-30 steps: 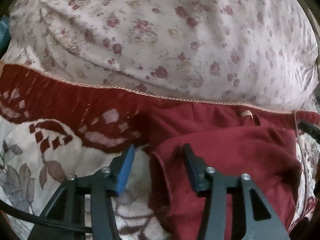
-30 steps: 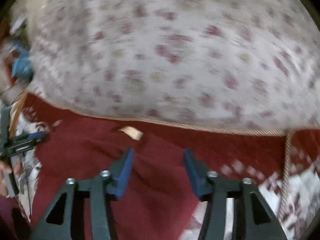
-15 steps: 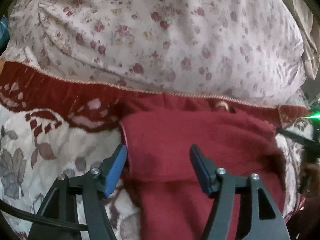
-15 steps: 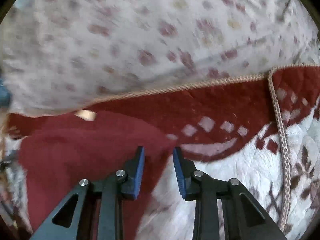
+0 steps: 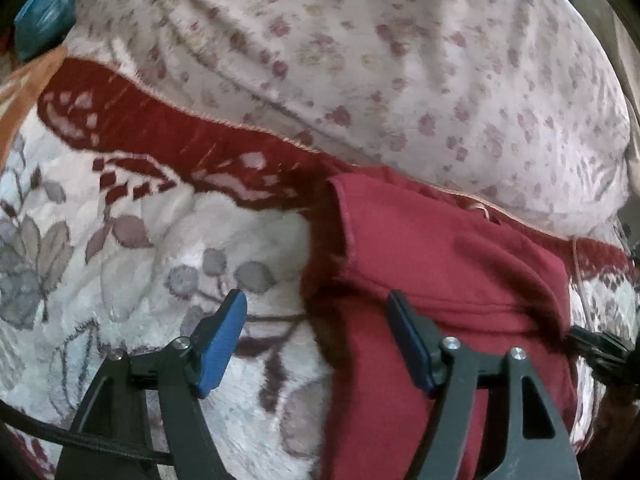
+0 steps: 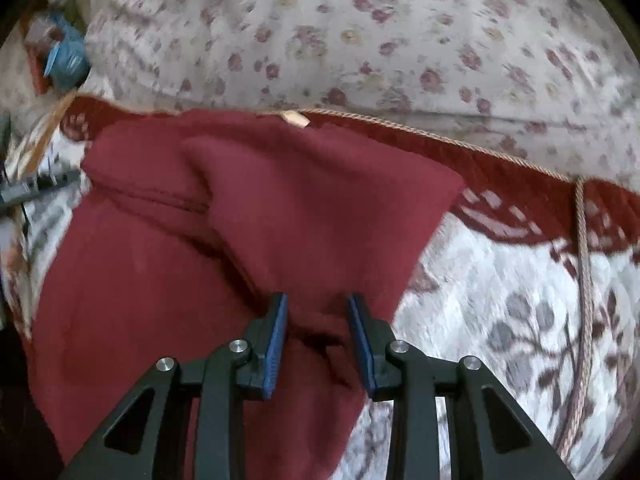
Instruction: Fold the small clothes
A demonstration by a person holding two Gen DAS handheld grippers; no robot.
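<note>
A dark red garment [image 5: 440, 280] lies on a patterned blanket, with a small tan label [image 6: 295, 118] at its far edge. In the right wrist view the red garment [image 6: 200, 260] has one side flap folded across its middle. My left gripper [image 5: 316, 340] is wide open over the garment's left edge, one finger over the blanket and one over the cloth. My right gripper [image 6: 318, 340] is partly open, its blue pads [image 6: 276, 340] on either side of a bunched fold at the garment's right edge, not clamped.
A white and red leaf-patterned blanket [image 5: 140, 260] covers the surface. A large floral pillow [image 5: 360, 60] lies behind the garment. A blue object [image 5: 44, 16] sits at the far left. A braided cord [image 6: 584, 260] runs down the blanket on the right.
The left gripper has opened wider and shifted left off the garment's middle to its edge. The right gripper has moved left onto the garment and opened slightly; a flap now lies folded over.
</note>
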